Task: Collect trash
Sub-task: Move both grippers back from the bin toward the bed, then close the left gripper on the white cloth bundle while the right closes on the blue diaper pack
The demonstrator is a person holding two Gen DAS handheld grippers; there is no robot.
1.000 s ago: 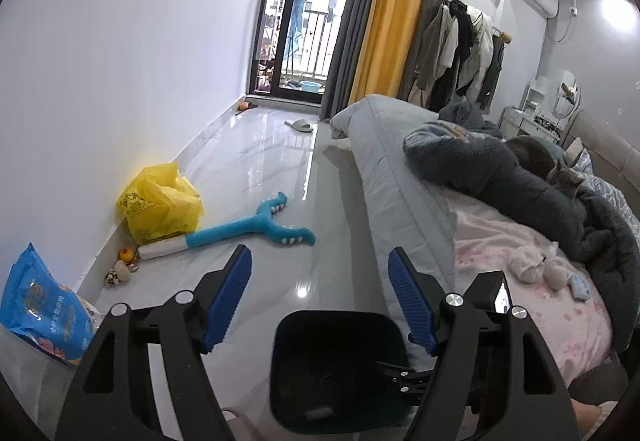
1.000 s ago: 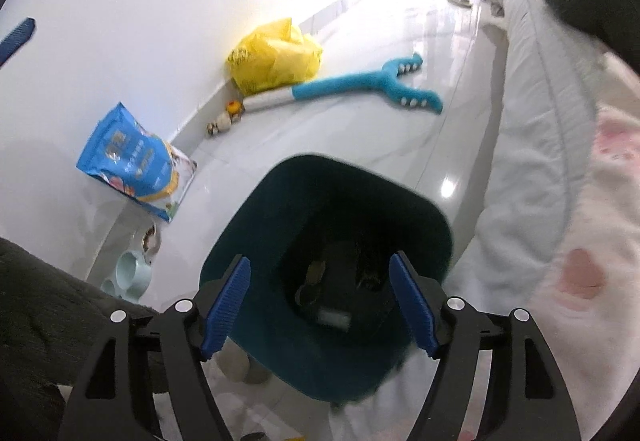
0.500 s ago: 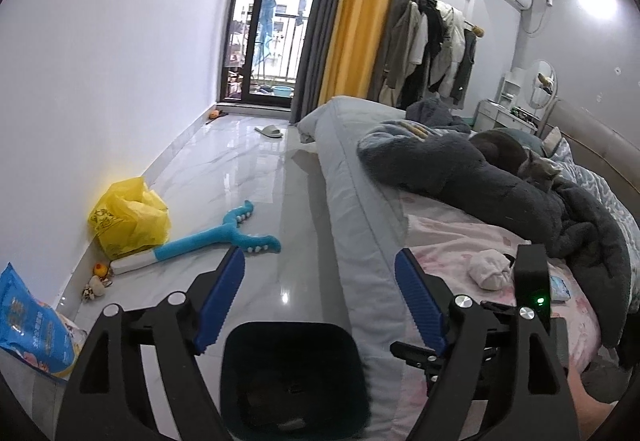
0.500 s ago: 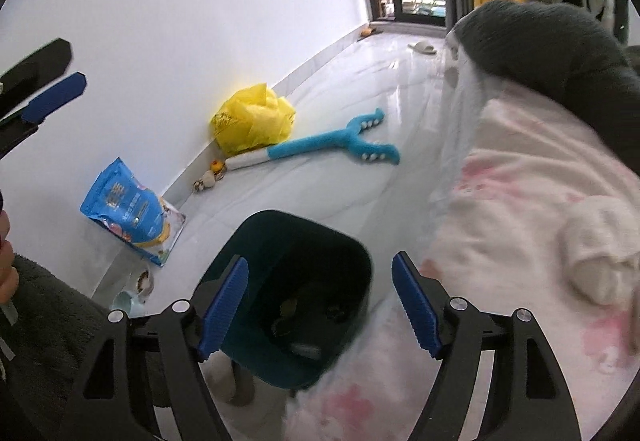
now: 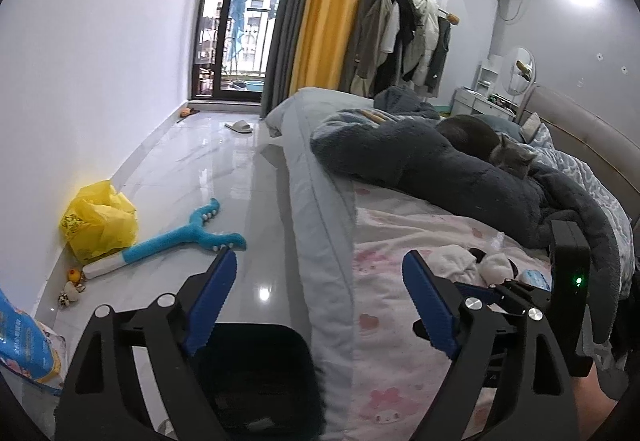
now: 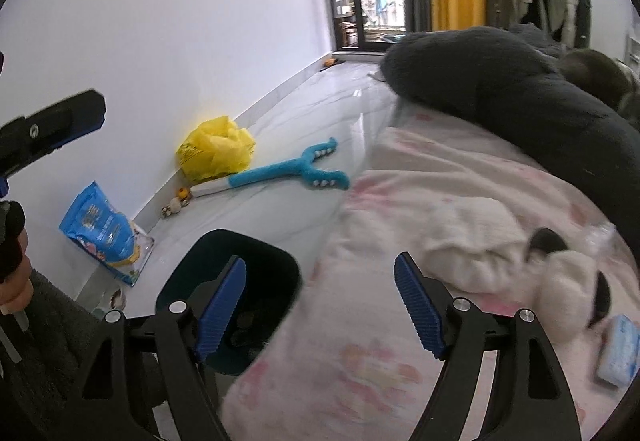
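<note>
A dark teal trash bin (image 5: 280, 333) (image 6: 256, 241) stands on the floor against the side of the bed. On the pink sheet (image 5: 400, 305) lie white crumpled lumps (image 5: 456, 265) (image 6: 480, 237), a clear wrapper (image 5: 496, 241) and a small blue packet (image 5: 536, 277) (image 6: 618, 349). My left gripper (image 5: 318, 261) hangs over the bed's edge, its jaws opening with nothing between them. My right gripper (image 6: 320, 265) is above the sheet short of the white lumps, jaws opening too, also with nothing in them.
A yellow bag (image 5: 100, 221), a blue plush toy (image 5: 184, 237) and a blue pouch (image 6: 100, 229) lie along the left wall. A grey cat (image 5: 512, 157) rests on a dark fleece blanket (image 5: 420, 169). A person's hand (image 6: 16, 281) holds the left gripper.
Both views have swung right from the bin onto the bed, and the bin has slid to the lower left. Both pairs of jaws stand wider apart, the left more so.
</note>
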